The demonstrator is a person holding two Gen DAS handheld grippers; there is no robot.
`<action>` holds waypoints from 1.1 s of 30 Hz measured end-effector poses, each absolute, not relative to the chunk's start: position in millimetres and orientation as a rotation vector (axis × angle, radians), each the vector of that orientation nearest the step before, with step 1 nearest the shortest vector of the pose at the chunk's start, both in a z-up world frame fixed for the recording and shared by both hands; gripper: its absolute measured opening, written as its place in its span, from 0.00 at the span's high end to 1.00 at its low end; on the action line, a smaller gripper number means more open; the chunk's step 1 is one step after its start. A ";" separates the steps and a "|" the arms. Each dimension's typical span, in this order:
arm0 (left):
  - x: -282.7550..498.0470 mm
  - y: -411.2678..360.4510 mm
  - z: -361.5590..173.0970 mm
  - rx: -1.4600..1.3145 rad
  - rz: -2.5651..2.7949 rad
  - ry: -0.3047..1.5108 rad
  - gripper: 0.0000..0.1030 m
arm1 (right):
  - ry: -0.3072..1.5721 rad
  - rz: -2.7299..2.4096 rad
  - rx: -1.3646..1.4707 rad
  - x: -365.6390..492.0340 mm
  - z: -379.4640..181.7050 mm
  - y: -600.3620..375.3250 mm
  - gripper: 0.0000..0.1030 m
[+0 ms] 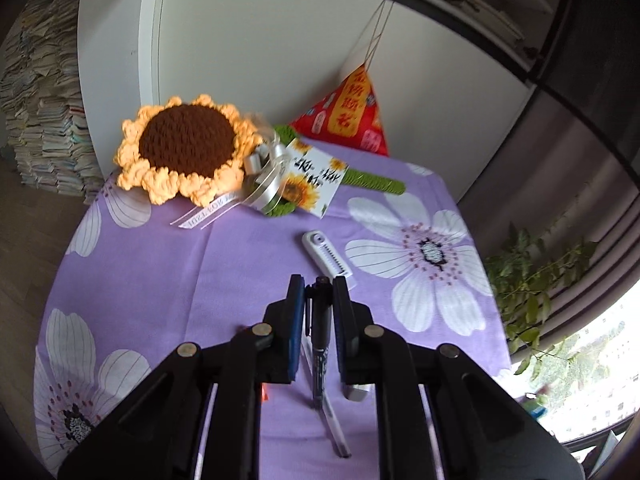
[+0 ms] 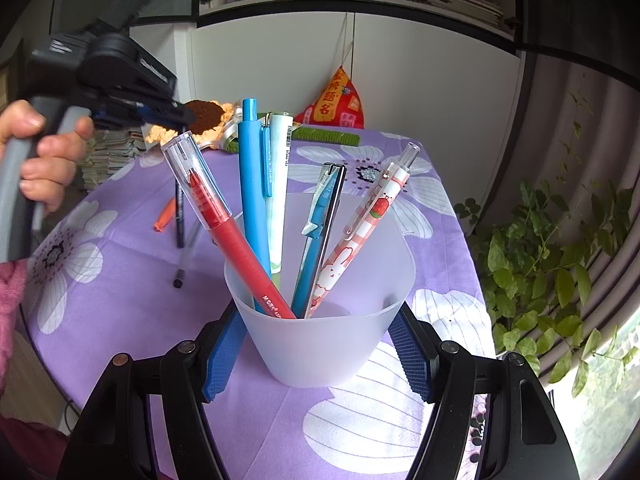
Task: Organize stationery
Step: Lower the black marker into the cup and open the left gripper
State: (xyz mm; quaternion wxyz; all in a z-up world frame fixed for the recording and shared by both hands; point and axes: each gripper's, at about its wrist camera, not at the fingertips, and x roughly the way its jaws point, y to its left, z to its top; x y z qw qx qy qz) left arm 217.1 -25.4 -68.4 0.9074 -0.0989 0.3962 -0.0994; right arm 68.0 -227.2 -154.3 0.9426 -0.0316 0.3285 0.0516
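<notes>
The left gripper [image 1: 318,292] is clamped on a dark pen [image 1: 321,332] near its cap end, raised over the purple cloth [image 1: 160,280] — the long free end may swing or slip. The right gripper [image 2: 320,344] clamps the frosted cup [image 2: 320,344], already crowded with pens — a skewed entry could snag them or tip it.

L gripper [image 1: 318,284] — jaws pinched nearly together on a black pen [image 1: 321,332], pads pressing its barrel from both sides, fingers pointing fwd & down. In the right wrist view it sits upper left, raised off the table, held by a hand [image 2: 38,156] w/ fingers curled round the grey grip; a pink sleeve [image 2: 10,300] shows below. R gripper [image 2: 320,344] — blue pads [image 2: 222,356] set wide, clamped on either side of a frosted pen cup [image 2: 324,344], angled down. R hand itself isn't in view.
</notes>
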 end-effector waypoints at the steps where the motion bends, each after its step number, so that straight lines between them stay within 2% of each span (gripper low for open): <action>1: 213.5 -26.1 -64.0 -0.208 -0.220 0.801 0.89 | 0.669 0.104 -0.065 67.4 -154.4 -226.8 0.31; 20: 128.5 -72.5 52.0 -0.201 -0.554 0.535 0.89 | 0.652 0.102 -0.067 66.0 -154.1 -226.0 0.31; 33: 124.6 -143.1 9.8 -0.028 -0.692 0.652 0.89 | 0.654 0.098 -0.072 65.7 -151.9 -225.4 0.31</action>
